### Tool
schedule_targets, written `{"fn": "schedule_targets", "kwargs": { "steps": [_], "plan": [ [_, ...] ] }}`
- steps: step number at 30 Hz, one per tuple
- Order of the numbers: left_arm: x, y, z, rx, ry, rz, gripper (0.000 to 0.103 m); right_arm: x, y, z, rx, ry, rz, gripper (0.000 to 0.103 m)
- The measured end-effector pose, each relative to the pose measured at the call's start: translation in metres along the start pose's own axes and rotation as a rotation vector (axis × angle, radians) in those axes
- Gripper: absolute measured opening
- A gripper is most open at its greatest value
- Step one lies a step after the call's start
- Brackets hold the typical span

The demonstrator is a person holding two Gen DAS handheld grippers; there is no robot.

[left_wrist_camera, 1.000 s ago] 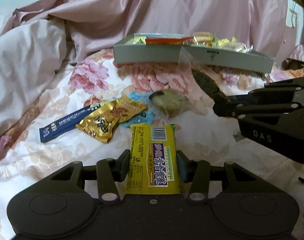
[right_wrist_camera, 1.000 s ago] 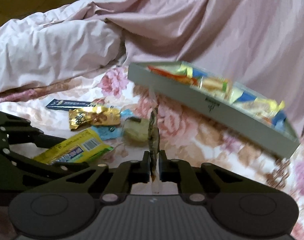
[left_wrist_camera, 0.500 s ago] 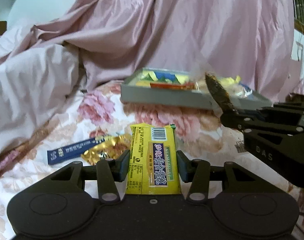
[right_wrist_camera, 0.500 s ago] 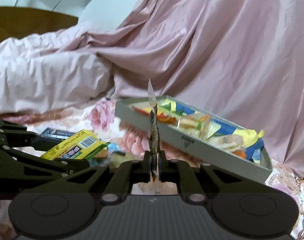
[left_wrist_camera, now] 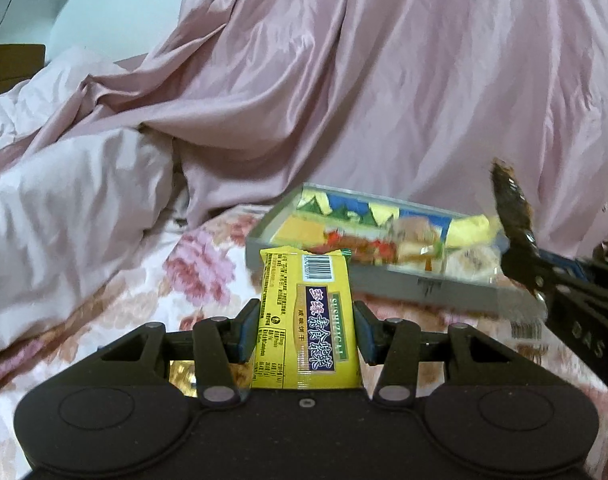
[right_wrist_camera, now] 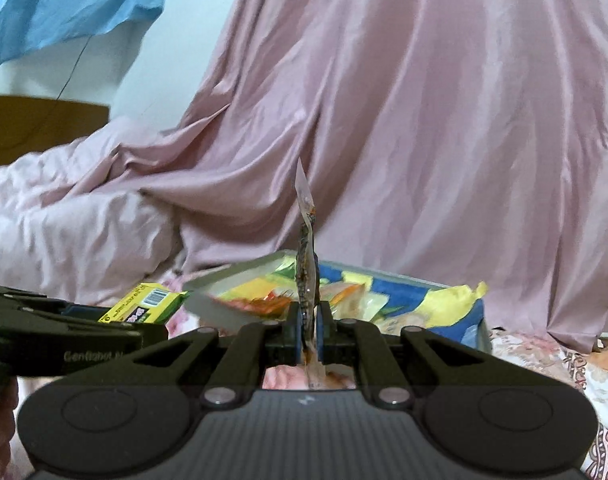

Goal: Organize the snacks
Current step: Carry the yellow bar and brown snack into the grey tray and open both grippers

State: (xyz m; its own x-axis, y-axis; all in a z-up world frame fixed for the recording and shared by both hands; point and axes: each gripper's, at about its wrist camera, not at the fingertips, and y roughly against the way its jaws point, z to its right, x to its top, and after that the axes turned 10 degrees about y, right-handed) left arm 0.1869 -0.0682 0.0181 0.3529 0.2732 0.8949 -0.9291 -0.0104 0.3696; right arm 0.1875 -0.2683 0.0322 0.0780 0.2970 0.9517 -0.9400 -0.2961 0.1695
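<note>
Left gripper (left_wrist_camera: 307, 328): jaws clamped on the yellow snack pack (left_wrist_camera: 306, 320), held flat just short of the tray
Right gripper (right_wrist_camera: 310, 326): jaws pinched tight on a thin dark snack pouch (right_wrist_camera: 306, 264), standing edge-on
Grey tray (left_wrist_camera: 420, 288): on the floral sheet (left_wrist_camera: 199, 280), full of wrapped snacks

Two low wrist views facing forward, both sharing the grey tray (left_wrist_camera: 420, 286) (right_wrist_camera: 207, 306) nearby
</note>
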Motion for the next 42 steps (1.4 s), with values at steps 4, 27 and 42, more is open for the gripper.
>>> {"fn": "schedule_targets", "kwargs": {
  "steps": [4, 27, 42],
  "plan": [
    [0.026, -0.014, 0.017, 0.003, -0.015, 0.024, 0.050, 0.004, -0.006, 0.018, -0.040, -0.043, 0.027, 0.008],
    [0.085, -0.153, 0.082, 0.008, -0.003, -0.011, 0.050, -0.036, -0.079, 0.108, -0.175, -0.230, -0.066, 0.008],
    [0.064, -0.187, 0.093, -0.012, -0.023, -0.112, 0.052, -0.042, -0.093, 0.109, -0.155, -0.216, -0.117, 0.012]
  ]
}}
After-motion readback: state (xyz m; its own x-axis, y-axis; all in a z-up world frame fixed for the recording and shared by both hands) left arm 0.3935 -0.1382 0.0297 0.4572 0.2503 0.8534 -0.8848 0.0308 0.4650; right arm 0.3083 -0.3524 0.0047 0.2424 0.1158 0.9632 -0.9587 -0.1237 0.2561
